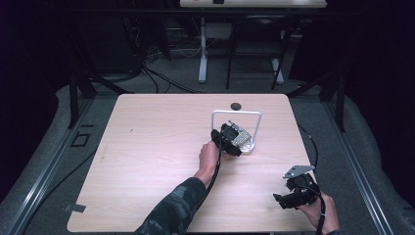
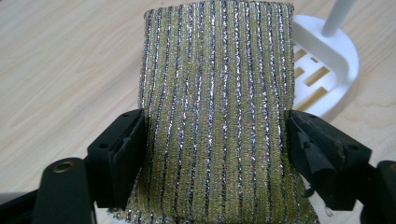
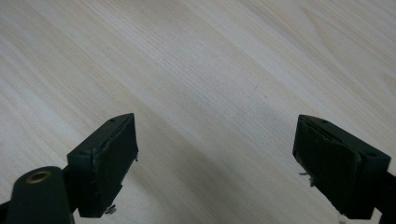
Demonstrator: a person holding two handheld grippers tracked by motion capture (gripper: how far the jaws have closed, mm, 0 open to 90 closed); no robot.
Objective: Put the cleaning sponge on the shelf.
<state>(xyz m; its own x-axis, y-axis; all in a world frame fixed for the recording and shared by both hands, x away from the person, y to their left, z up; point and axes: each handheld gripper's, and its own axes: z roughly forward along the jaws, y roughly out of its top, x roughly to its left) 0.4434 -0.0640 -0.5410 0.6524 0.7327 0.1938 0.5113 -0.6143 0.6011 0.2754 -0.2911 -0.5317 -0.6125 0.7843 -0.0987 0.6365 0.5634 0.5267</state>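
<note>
A gold and silver striped cloth (image 2: 215, 116) lies spread flat between my left gripper's (image 2: 215, 154) jaws, its side edges reaching both pads without being bunched. In the high view the cloth (image 1: 240, 135) sits under a white wire rack (image 1: 236, 113), on its slotted round base (image 2: 327, 70), and my left gripper (image 1: 231, 139) is at it, held by a hand in a camouflage sleeve. My right gripper (image 1: 280, 199) rests near the table's front right corner. In its own view my right gripper (image 3: 215, 158) stands wide open over bare wood, with nothing between the pads.
The pale wooden table (image 1: 156, 147) has broad free room on its left half. A small dark round spot (image 1: 236, 105) lies near the far edge behind the rack. Cables trail from both grippers. Beyond the table are table legs and cables on a grey floor.
</note>
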